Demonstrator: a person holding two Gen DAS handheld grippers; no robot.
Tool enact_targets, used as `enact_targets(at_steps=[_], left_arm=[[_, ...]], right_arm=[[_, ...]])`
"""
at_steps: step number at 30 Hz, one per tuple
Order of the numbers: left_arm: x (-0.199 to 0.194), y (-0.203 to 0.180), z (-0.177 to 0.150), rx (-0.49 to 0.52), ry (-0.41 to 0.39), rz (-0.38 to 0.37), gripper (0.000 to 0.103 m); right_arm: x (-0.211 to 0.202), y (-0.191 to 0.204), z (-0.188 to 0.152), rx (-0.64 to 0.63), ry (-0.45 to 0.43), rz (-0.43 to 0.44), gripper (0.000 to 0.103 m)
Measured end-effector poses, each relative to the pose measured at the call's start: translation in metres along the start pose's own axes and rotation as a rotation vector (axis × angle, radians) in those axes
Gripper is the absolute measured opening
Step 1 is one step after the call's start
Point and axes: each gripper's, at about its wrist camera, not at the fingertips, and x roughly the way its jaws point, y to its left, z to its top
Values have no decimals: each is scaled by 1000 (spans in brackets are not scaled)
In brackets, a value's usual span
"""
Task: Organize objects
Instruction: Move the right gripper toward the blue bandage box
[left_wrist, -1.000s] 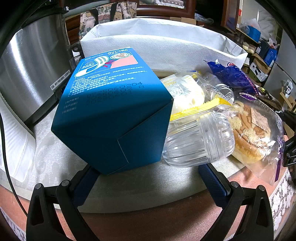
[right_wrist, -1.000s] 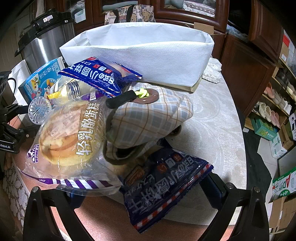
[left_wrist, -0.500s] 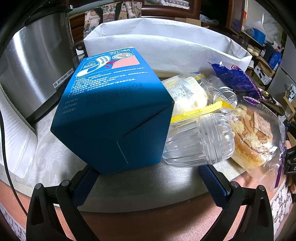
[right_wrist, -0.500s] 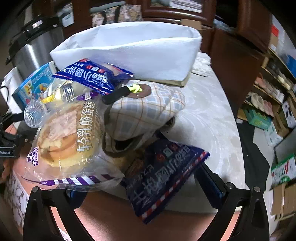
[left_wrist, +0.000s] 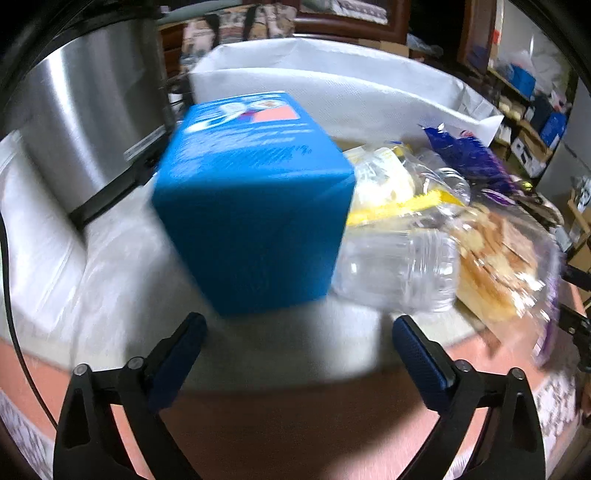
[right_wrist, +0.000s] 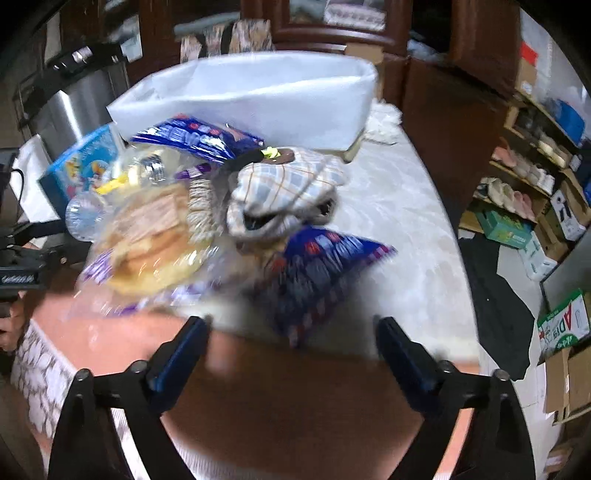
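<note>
sorting looks barely begun: the white fabric bin (left_wrist: 332, 92) stands at the back of the table, goods heaped before it. largest, the blue box (left_wrist: 255, 206), tilted just ahead of the left gripper (left_wrist: 295, 328); next the dark blue snack packet (right_wrist: 317, 273) before the right gripper (right_wrist: 291, 328). both jaws, just narrowing, stand wide and empty; next, close on something

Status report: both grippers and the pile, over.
Left gripper open, just been closing, empty, short of blue box. Right gripper likewise, nearest the blue snack bag. Nothing blocking.
</note>
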Motion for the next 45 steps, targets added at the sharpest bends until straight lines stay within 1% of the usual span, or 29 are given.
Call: enact_targets(at_steps=[2,4,6,7,8,10,11,12,13,14,15,17,19,20,24,25,27,29,30,31,34,36,37,38,39,40,42,43,45], left_arm=[[-14,3,-12,-15,-29,-17,85],[-30,5,-24,-25,-81,-18,84],[-43,-1,-28,-26,-116,-10,84],[-47,-13,-28,-26,-139,-13,82],[-41,-22,-24,-29,-165,-24,82],[-56,-20,-1,-36,-211,-71,82],[-68,-21,8,-37,-235,-110,82],[-92,-35,17,-33,-250,-137,82],[-103,-41,31,-24,-262,-157,82],[-104,-52,46,-14,-272,-159,82],[-112,-48,55,-5,-281,-147,82],[-117,-41,76,4,-294,-110,82],[-112,-42,98,2,-296,-100,82],[-102,-35,105,-5,-293,-108,82],[-85,-27,144,-21,-250,-185,82],[-79,-24,150,-14,-232,-186,82],[-67,-17,157,-11,-197,-152,82],[-60,-7,154,-8,-195,-117,82],[-57,-2,151,-7,-194,-115,82],[-55,3,144,-5,-192,-134,82],[-55,19,127,-14,-194,-234,82],[-56,35,116,-48,-192,-302,82],[-55,43,111,-78,-184,-329,82],[-55,50,107,-111,-170,-346,82],[-51,57,104,-140,-150,-354,82],[-50,61,102,-143,-137,-341,82],[-48,61,97,-119,-115,-270,82],[-47,60,95,-97,-110,-256,81],[-45,60,90,-77,-101,-268,81]], right_arm=[[-30,2,-15,-12,-115,-2,91],[-55,4,-26,-17,-221,18,91],[-71,3,-31,-7,-269,78,92],[-77,1,-29,14,-271,125,92],[-78,-1,-26,31,-269,147,92],[-80,-9,-14,97,-271,197,92],[-80,-12,-7,133,-273,215,92],[-80,-14,0,165,-277,233,92],[-79,-17,9,209,-269,260,92],[-77,-20,15,239,-250,277,92],[-74,-22,26,272,-216,296,92],[-73,-20,40,298,-188,333,92],[-78,-18,55,309,-219,377,92],[-80,-15,61,311,-229,383,92],[-90,11,102,269,-259,421,92],[-92,20,109,249,-270,416,92],[-99,44,127,198,-305,395,92],[-98,62,141,165,-306,380,92],[-96,69,146,156,-301,382,92],[-90,78,154,151,-284,385,92],[-67,89,172,200,-225,426,93],[-46,90,180,263,-156,464,93],[-28,92,185,310,-86,485,92],[-18,95,189,332,-45,497,92],[-3,100,192,347,7,509,93],[6,105,194,348,33,514,92],[17,116,197,338,59,506,93],[24,124,198,326,71,493,93],[33,139,200,296,95,478,92]])
